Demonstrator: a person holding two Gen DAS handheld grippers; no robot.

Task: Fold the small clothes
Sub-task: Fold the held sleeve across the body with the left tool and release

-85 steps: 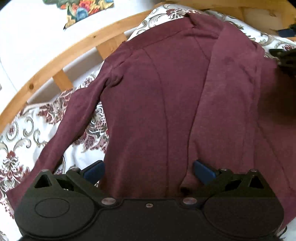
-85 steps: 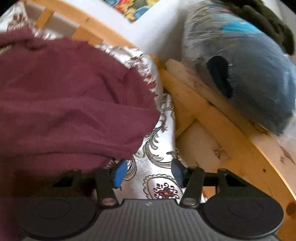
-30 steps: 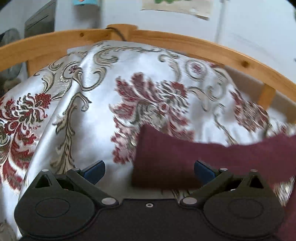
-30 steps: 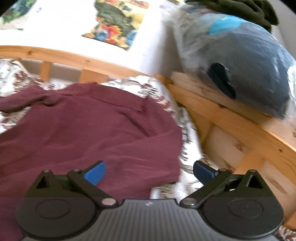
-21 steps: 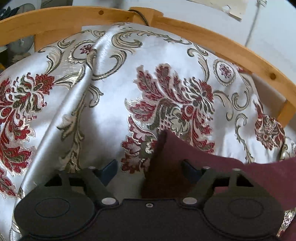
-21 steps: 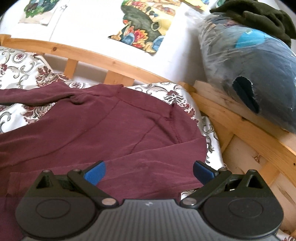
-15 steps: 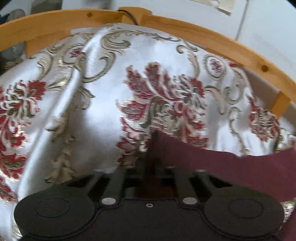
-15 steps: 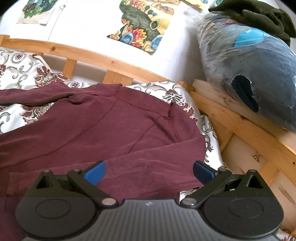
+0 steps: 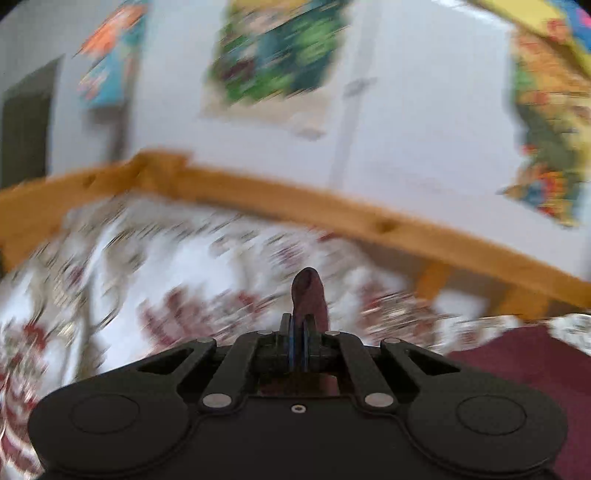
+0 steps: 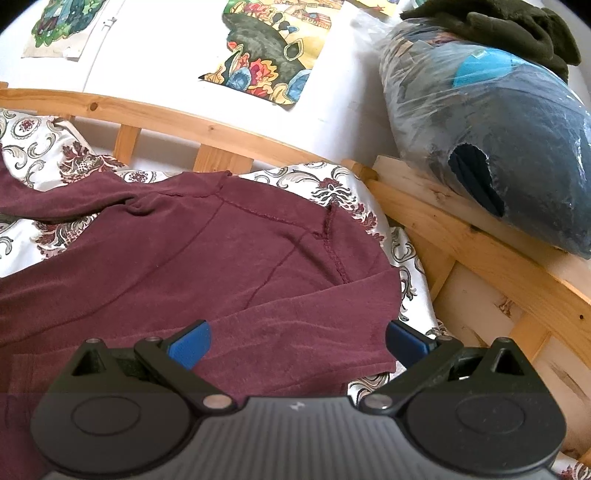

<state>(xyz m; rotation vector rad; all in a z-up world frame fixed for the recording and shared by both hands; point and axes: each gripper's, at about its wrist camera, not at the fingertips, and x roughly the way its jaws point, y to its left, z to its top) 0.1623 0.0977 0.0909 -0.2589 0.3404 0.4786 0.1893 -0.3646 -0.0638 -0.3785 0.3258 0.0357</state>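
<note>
The left tool (image 9: 300, 341) is clenched on the cuff end of the maroon top's sleeve (image 9: 308, 297); a short tongue of maroon cloth stands up past its 2 blue pads, which press together on it. The rest of the maroon top (image 10: 207, 266) lies spread on the floral bedspread (image 10: 40, 155), its body reaching toward the right of the bed. The right tool (image 10: 297, 343) hangs released just above the near right part of the top, its blue fingers (image 10: 190, 343) set wide apart with the cloth under and between them, not pinched.

The left wrist view is heavily blurred; it shows only the pinched sleeve end, a corner of the top at the lower right, the patterned bedspread and the wooden bed rail (image 9: 332, 210) curving across the far side. The right wrist view is sharp and shows what the other cannot: the top's seams, its collar area near the far rail, and the other sleeve folded across the near part of the body.

Coloured pictures (image 10: 273, 48) hang on the white wall beyond the bed. At the far right, a plastic-wrapped blue bundle (image 10: 495, 147) sits on a wooden ledge, with a dark green cloth (image 10: 498, 26) on top. Nothing lies between the right tool and the top.
</note>
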